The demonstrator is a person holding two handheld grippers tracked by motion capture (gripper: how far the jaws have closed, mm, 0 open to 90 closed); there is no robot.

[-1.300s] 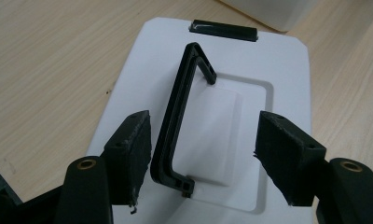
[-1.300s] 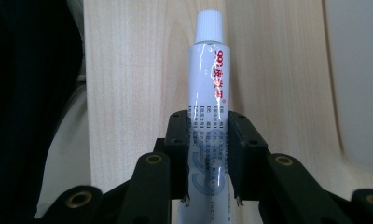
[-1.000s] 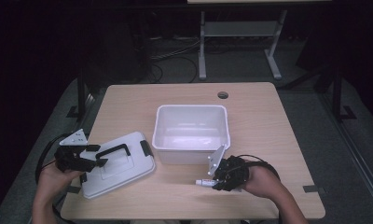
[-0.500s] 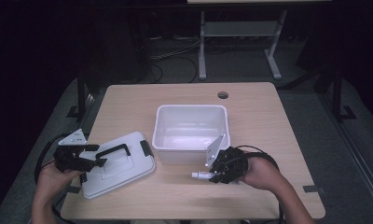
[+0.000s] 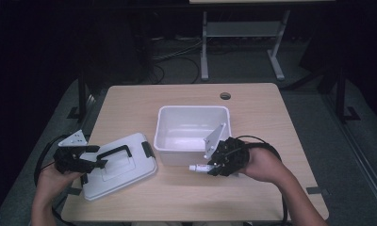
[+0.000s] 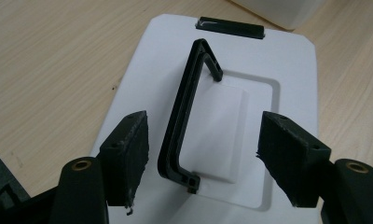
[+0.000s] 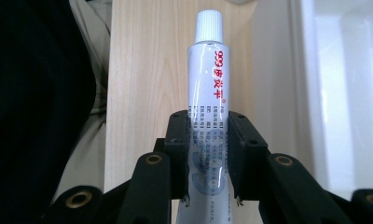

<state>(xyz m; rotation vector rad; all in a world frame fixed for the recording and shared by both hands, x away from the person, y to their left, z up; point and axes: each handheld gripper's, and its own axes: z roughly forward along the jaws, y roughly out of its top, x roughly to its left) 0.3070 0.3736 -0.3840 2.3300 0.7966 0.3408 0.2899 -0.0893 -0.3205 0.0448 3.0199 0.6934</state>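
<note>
Broadly, the pale wood-grain table carries an open white plastic bin with rounded corners near its middle, and bare tabletop lies behind and to both sides of it. Well to the bin's left lies its flat white lid, with a raised black handle and a black latch. Over that handle the left gripper hangs with jaws apart, one to each side, touching nothing. Just before the bin's front wall, the right gripper is clamped on a glossy white tube with a ribbed cap.
</note>
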